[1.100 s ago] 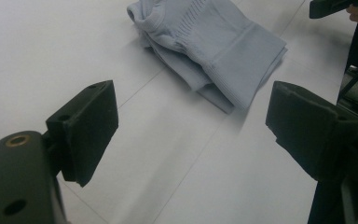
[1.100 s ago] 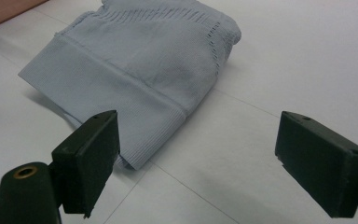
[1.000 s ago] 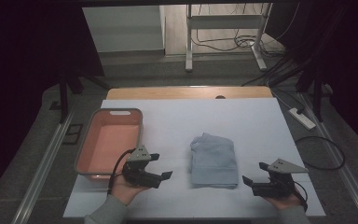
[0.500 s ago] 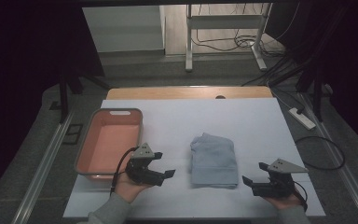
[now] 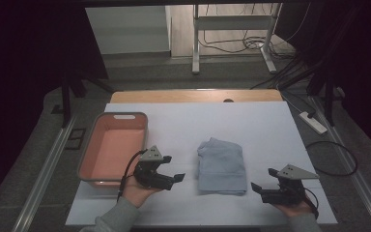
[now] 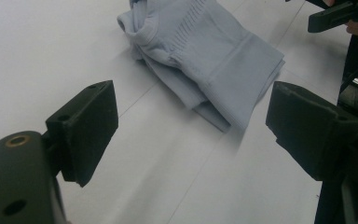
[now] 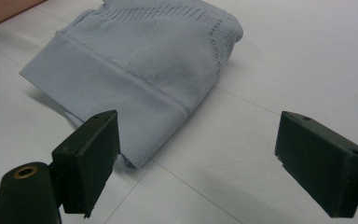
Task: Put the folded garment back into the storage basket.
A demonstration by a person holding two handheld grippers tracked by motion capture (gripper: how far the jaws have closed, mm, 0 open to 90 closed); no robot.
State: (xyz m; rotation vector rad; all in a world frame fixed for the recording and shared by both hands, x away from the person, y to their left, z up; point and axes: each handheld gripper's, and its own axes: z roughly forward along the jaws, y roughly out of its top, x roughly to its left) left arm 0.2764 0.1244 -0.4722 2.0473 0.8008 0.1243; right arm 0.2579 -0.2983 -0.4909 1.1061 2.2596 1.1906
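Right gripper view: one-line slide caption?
Open right gripper faces a folded light-blue garment lying on the white table, jaws wide apart and not touching it.

Bare table (image 5: 270,130) lies between each tool and the folded light-blue garment (image 5: 222,164), with nothing in the way on either side. The pink tub (image 5: 113,147) stands just beside the left tool (image 5: 176,178), walling off its outer side.

Left gripper (image 5: 174,178), right gripper (image 5: 261,186) agape
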